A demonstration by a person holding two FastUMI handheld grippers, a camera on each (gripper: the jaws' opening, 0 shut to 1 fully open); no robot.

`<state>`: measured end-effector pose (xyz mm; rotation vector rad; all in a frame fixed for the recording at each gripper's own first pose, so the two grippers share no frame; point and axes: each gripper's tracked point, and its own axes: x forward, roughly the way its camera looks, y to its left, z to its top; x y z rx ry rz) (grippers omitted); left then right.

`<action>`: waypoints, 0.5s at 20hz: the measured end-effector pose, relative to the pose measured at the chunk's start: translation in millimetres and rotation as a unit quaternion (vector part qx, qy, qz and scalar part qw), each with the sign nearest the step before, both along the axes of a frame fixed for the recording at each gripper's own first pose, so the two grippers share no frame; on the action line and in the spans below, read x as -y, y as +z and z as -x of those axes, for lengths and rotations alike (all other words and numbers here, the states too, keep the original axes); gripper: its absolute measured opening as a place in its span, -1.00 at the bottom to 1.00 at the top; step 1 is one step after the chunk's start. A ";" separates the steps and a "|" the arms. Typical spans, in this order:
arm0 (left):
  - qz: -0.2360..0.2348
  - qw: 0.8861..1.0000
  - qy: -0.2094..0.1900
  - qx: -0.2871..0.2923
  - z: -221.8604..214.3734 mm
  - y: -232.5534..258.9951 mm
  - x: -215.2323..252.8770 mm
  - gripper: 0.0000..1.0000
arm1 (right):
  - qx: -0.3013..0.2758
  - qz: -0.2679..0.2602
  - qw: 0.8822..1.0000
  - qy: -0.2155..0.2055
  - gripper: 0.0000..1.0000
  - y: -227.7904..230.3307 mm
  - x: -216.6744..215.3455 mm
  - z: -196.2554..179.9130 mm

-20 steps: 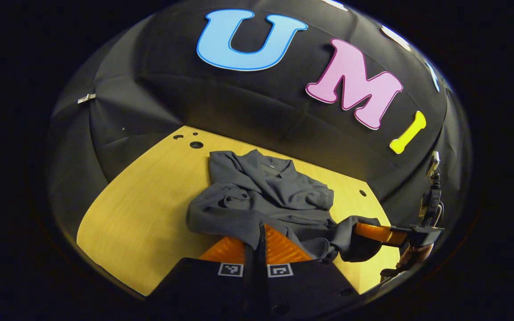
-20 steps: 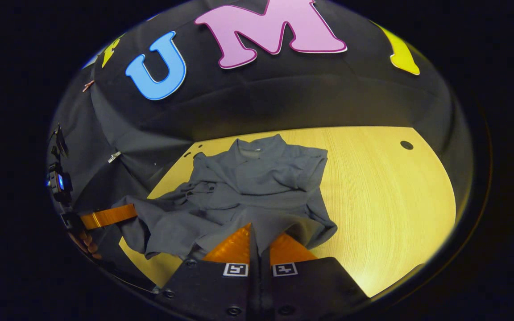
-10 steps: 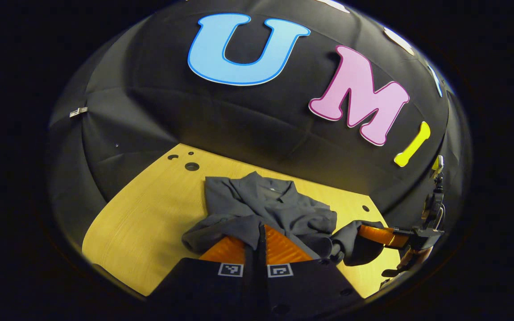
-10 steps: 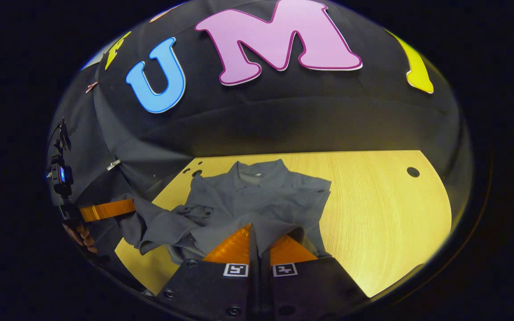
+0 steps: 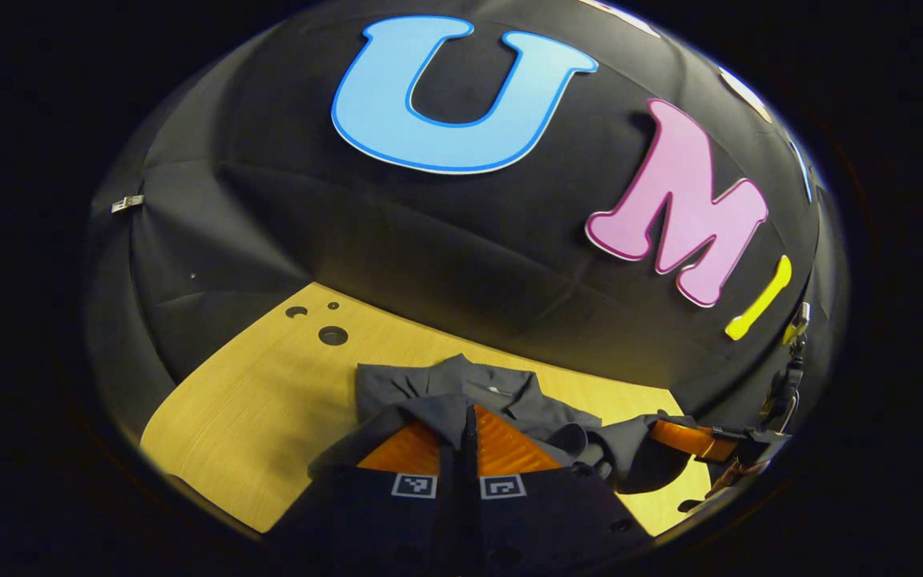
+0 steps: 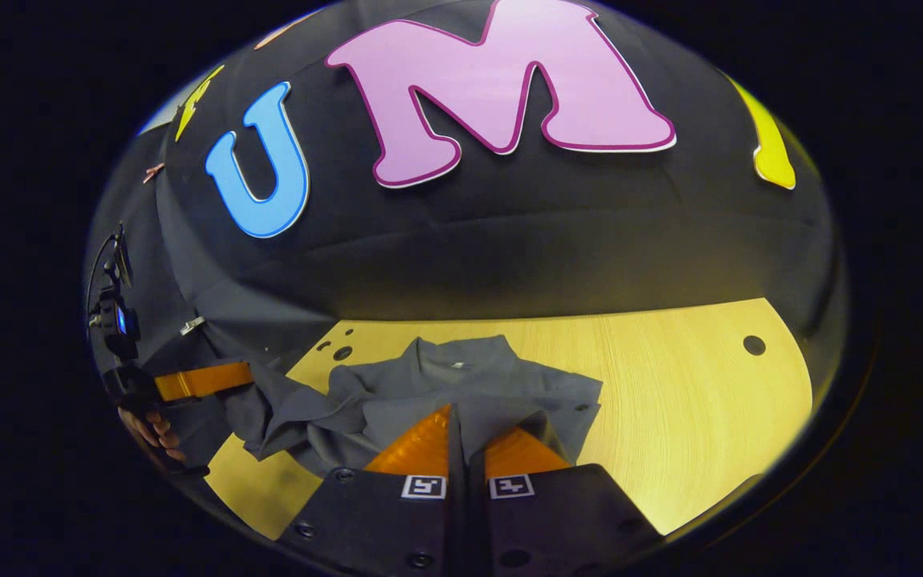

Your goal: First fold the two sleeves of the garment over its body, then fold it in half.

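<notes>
Both grippers, left (image 5: 468, 410) & right (image 6: 455, 410), clamped on shirt (image 6: 477, 385) hem.

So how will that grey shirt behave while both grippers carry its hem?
Probably floppy: the grey shirt drapes and bunches between the left gripper and the right gripper. Likely light, since pinched edges seem to hold it. Unheld folds may sag or shift.
</notes>
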<state>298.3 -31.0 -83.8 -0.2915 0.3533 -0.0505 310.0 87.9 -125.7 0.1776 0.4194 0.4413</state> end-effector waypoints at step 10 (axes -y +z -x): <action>-0.026 0.999 0.013 0.032 -101.8 -16.0 -18.9 -0.90 | -0.001 -0.027 0.996 -0.086 -0.91 -29.6 4.9 -88.7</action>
